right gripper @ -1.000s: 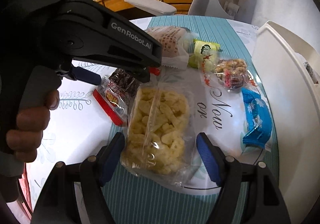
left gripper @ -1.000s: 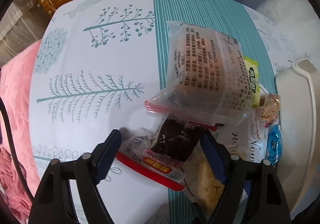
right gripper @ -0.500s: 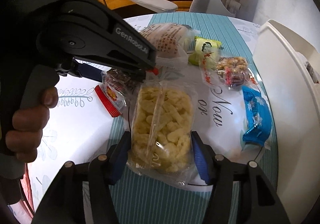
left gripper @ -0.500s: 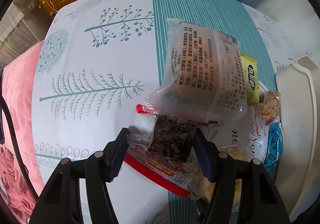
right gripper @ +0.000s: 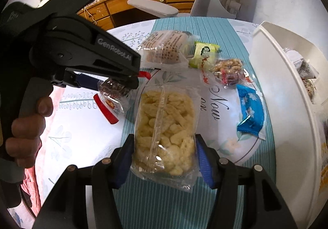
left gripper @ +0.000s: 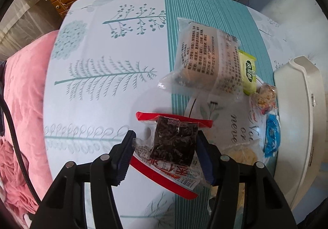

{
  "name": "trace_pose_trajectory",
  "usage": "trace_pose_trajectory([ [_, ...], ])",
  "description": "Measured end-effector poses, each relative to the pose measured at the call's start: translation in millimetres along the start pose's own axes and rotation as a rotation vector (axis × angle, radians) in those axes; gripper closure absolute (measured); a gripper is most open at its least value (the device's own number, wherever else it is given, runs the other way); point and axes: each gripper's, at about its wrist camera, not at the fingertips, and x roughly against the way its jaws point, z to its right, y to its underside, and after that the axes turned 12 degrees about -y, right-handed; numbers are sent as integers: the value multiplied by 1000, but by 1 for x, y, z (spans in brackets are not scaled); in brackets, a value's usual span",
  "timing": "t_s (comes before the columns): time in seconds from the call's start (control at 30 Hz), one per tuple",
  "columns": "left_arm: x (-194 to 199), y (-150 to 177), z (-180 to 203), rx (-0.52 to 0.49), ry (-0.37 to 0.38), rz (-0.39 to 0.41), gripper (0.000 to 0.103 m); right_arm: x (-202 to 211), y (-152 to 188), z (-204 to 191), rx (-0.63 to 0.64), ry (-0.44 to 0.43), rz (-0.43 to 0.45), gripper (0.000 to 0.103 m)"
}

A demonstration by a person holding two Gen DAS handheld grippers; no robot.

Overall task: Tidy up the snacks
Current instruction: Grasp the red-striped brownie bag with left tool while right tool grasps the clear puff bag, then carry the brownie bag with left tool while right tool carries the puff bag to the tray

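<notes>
My left gripper (left gripper: 165, 138) points down over the round table, its jaws closing, pads pressed on a dark snack packet with red edges (left gripper: 174, 143) that hangs a little above the cloth. In the right wrist view that left gripper (right gripper: 131, 80) sits at left, gripped by a hand (right gripper: 26, 126), with the dark packet (right gripper: 112, 87) in it. My right gripper (right gripper: 163, 145) is shut on a clear packet of yellow puffs (right gripper: 164, 118), whose far end tilts toward the table. A white bin (right gripper: 272, 85) stands at right with some packets inside.
On the teal runner lie a clear packet with printed text (left gripper: 207, 61), a green packet (left gripper: 249, 71), a nut packet (left gripper: 264, 98) and a blue packet (left gripper: 271, 134) beside the bin (left gripper: 303, 106). Pink cloth (left gripper: 20, 106) lies left of the table; a chair (right gripper: 153, 6) stands beyond.
Both grippers narrowed onto their packets and rose. The dark packet came up from under the clear printed packet; the yellow puff packet lifted at its near end.
</notes>
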Motion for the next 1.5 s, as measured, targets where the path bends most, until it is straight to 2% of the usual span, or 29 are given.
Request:
trace_pose_trajectory([
  [0.3,54,37,-21,12,7,34,46,42,5,-16,24,10,59,46],
  [0.5,88,59,-19,-3,27,56,46,74,8,-27,32,38,95,46],
  [0.77,132,89,-16,-16,93,127,46,128,11,-36,52,89,210,46],
  [1.03,175,119,2,-10,148,210,46,170,23,-15,46,124,268,46],
  [1.2,194,140,22,10,177,255,46,192,32,2,63,112,284,46],
  [1.5,213,172,72,62,232,281,46,231,48,45,118,88,274,46],
])
